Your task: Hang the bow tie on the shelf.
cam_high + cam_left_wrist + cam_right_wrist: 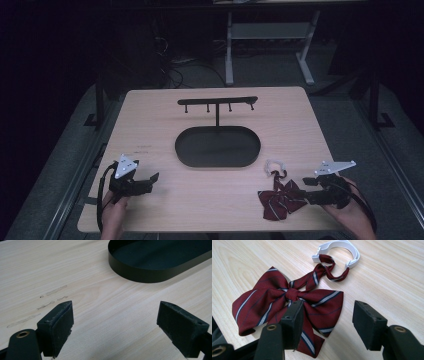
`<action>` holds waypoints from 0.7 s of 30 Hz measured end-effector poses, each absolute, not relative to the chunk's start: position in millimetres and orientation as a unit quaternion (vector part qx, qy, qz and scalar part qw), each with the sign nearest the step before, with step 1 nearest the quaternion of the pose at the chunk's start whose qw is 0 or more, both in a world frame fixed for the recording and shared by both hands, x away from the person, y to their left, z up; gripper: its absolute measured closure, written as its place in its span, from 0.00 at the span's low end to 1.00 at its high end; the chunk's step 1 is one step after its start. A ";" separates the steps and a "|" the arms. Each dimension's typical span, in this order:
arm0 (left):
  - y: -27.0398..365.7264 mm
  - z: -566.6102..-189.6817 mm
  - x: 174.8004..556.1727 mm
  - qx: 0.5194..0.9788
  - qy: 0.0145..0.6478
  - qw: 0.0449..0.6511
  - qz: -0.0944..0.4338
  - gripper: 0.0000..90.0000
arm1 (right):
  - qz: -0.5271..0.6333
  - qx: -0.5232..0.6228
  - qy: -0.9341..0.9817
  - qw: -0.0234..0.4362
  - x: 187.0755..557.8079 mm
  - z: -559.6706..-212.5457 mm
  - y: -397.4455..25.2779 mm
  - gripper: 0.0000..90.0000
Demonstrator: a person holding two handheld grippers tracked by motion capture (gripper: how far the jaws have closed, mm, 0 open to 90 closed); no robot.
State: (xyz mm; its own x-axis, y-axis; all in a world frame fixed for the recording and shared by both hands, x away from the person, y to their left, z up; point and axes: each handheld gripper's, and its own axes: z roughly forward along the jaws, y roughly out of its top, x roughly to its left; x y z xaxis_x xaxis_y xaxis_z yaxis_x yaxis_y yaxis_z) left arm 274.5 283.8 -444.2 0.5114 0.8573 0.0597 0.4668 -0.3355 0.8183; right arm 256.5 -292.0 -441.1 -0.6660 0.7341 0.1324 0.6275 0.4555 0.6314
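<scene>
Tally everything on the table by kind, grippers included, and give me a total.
Bow ties, dark red with stripes and a white neck strap: 1
Black oval trays: 1
Black hanger stands with pegs, rising from the tray: 1
Hand-held grippers, left and right, both with jaws open: 2
Total: 5

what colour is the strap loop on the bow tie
White; the strap loop on the bow tie shows best in the right gripper view.
</scene>
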 end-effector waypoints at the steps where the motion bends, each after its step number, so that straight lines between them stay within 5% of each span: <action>1: 283.8 -444.2 274.5 0.778 0.426 0.389 0.251 0.15 | 0.335 0.400 0.849 0.081 256.9 -440.7 -291.8 0.46; 21: 284.6 -442.1 272.8 0.777 0.422 0.393 0.252 0.15 | 0.316 0.364 0.874 0.070 283.8 -420.5 -265.5 0.48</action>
